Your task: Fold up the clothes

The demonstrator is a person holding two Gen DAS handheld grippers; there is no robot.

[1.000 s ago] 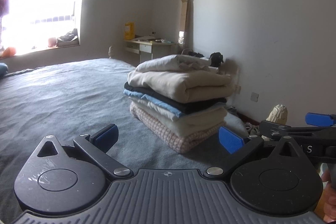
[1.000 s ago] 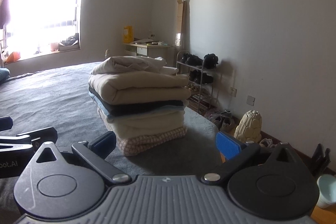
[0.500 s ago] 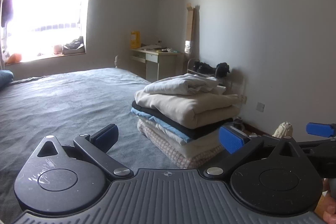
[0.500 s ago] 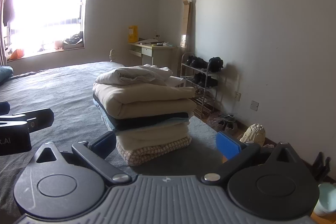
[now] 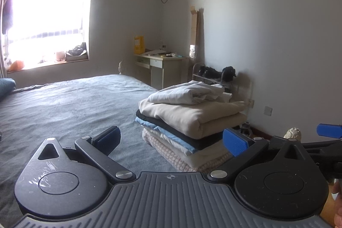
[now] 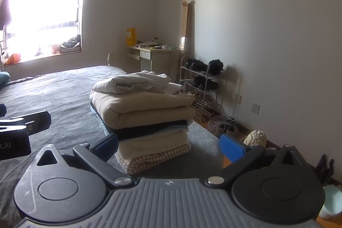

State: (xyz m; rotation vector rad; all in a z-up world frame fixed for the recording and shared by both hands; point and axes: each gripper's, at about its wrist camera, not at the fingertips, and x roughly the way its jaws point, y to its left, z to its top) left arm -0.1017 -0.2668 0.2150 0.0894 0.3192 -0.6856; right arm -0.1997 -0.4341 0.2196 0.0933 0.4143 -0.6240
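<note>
Left gripper [image 5: 172, 141] and right gripper [image 6: 168, 145] level, side by side, fingers spread, facing clothes stack [image 6: 141, 112]

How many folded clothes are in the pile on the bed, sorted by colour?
White or cream: 3, the white top piece, the cream sweater, a cream layer
Black: 1
Light blue: 1
Pink-checked: 1
Total: 6

My right gripper [image 6: 168, 145] is hanging wide apart and empty above the grey bed [image 6: 59, 87]. At 12 o'clock, the stack of folded clothes [image 6: 143, 116] is sitting near the bed's edge. At 9 o'clock, my left gripper [image 6: 21, 127] is poking in.
</note>
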